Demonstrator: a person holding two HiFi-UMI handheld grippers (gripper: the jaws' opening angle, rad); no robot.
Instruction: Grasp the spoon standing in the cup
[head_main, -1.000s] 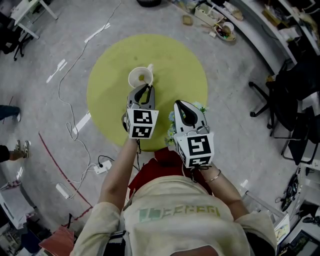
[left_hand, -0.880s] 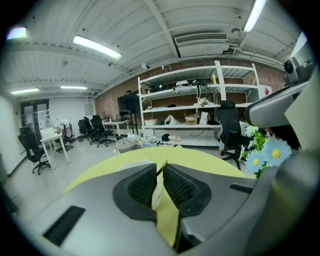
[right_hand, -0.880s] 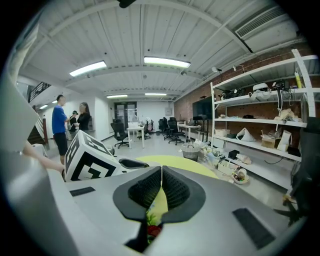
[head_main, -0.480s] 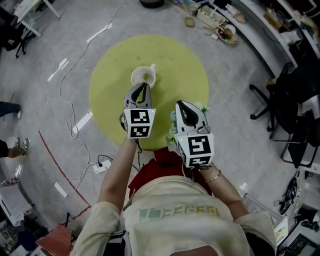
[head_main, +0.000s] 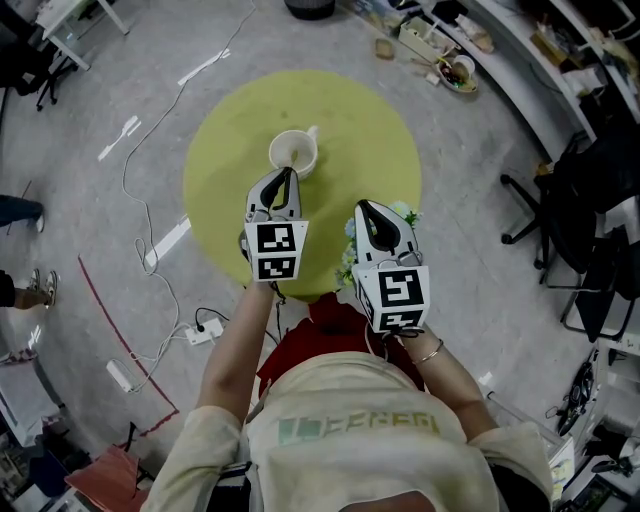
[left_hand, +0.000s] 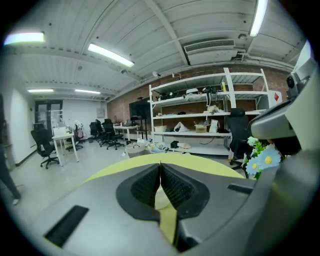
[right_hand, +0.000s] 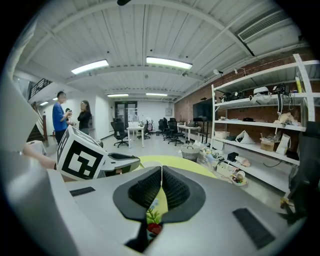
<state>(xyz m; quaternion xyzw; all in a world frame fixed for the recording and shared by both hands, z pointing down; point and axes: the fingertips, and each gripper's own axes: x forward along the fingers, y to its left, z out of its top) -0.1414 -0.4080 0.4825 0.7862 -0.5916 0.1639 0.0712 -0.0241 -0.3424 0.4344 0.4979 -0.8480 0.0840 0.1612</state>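
A white cup (head_main: 293, 150) stands on the round yellow table (head_main: 360, 130); in the left gripper view the cup (left_hand: 161, 199) shows just below the jaws. My left gripper (head_main: 289, 173) hovers over the cup's near rim. Its pads have come together (left_hand: 160, 167) on a thin sliver that sticks up between them, which looks like the spoon's handle seen edge-on. The rest of the spoon is hidden. My right gripper (head_main: 362, 206) is held to the right of the cup and nearer me, jaws shut (right_hand: 161, 170) with nothing between them, above a bunch of artificial flowers (head_main: 345, 250).
The flowers (left_hand: 262, 157) stand at the table's near right edge. A power strip with cables (head_main: 205, 330) lies on the floor to the left, an office chair (head_main: 560, 200) to the right. Shelves (left_hand: 200, 115) line the far wall. Two people (right_hand: 65, 117) stand far off.
The left gripper's jaws have gone from open to closed at the cup's near rim. The right gripper has stayed where it was.
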